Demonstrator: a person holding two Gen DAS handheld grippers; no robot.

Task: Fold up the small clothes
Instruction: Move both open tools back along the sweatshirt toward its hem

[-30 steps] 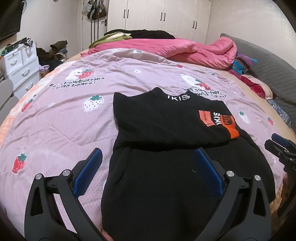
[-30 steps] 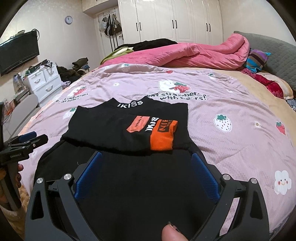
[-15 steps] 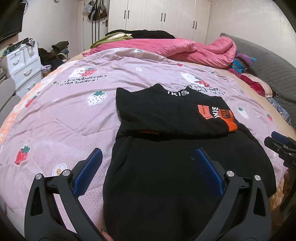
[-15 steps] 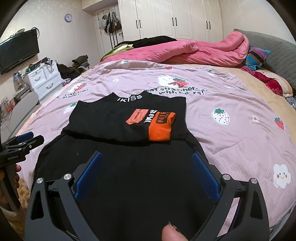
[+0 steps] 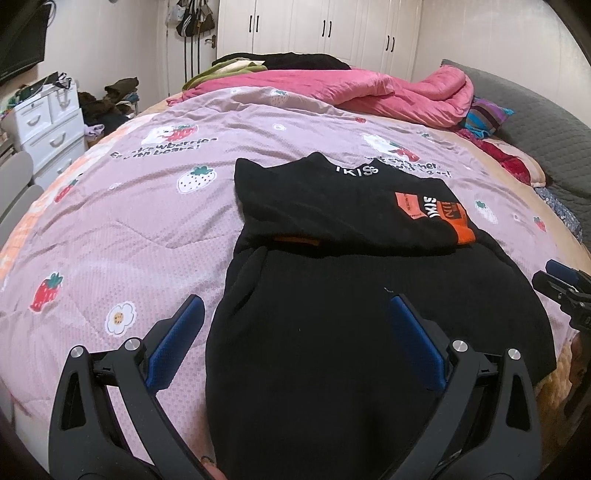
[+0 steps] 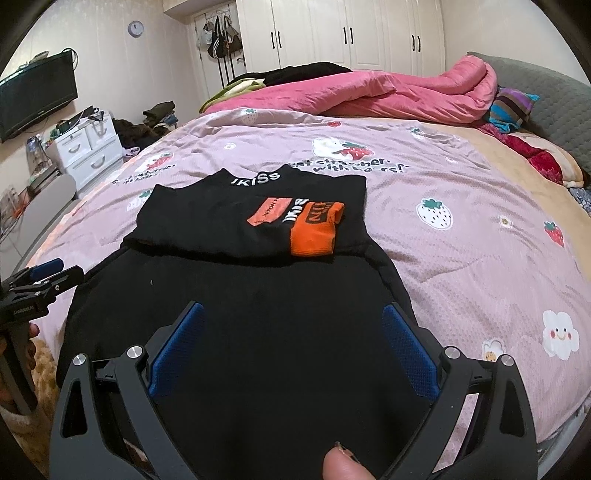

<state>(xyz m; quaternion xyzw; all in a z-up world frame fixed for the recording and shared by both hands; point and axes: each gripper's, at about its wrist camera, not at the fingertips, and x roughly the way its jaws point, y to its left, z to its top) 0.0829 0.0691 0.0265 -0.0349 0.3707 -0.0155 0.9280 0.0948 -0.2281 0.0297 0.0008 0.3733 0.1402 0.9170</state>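
Note:
A small black top [image 5: 332, 295] [image 6: 240, 295] with a white-lettered collar lies flat on the pink strawberry bedspread [image 5: 129, 221] [image 6: 461, 240]. Its sleeves are folded across the chest, and an orange cuff [image 5: 463, 232] [image 6: 314, 232] shows on top. My left gripper [image 5: 295, 332] is open and empty above the hem's left part. My right gripper [image 6: 291, 336] is open and empty above the hem's right part. Each gripper shows at the edge of the other's view: the right one [image 5: 565, 291], the left one [image 6: 40, 280].
A pink quilt [image 5: 369, 88] [image 6: 369, 92] is heaped at the bed's far side, with dark clothes behind it. A grey headboard [image 5: 535, 118] runs along the right. White drawers [image 5: 48, 125] [image 6: 88, 147] stand left of the bed. A wardrobe [image 6: 351, 33] fills the back wall.
Both grippers have drawn back toward the near edge of the bed, so the top looks farther away. Both stay open and empty. The top has not moved.

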